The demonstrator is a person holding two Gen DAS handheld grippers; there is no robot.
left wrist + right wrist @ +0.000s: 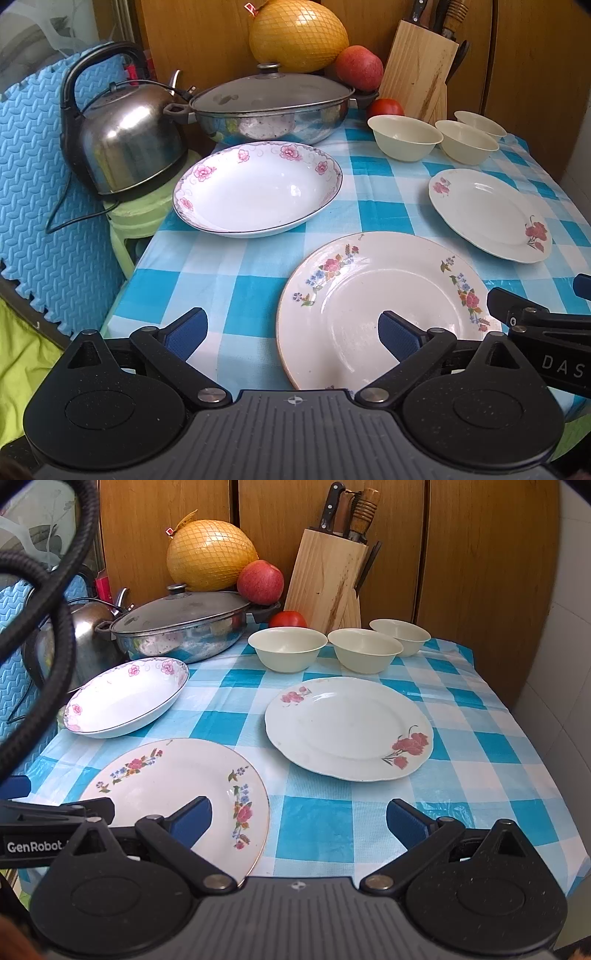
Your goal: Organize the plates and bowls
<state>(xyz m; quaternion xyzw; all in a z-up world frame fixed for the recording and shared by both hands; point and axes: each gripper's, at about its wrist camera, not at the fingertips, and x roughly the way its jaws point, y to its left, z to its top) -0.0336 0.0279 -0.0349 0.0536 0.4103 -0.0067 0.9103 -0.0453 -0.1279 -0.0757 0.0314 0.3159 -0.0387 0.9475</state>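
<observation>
Multicolour-flower plate: near edge of checked tablecloth, directly beneath left gripper, ahead-left of right gripper. Both spread, empty. Nearer: left. Round, no long axis.

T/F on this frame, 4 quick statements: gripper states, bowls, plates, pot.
1. Both the left gripper and right gripper are open and empty. True.
2. The three cream bowls are nested in one stack. False: they stand apart in a row.
3. The lidded pot sits behind the deep pink-flowered dish. True.
4. The red-flowered plate lies on the multicolour-flowered plate. False: both lie separately on the cloth.
</observation>
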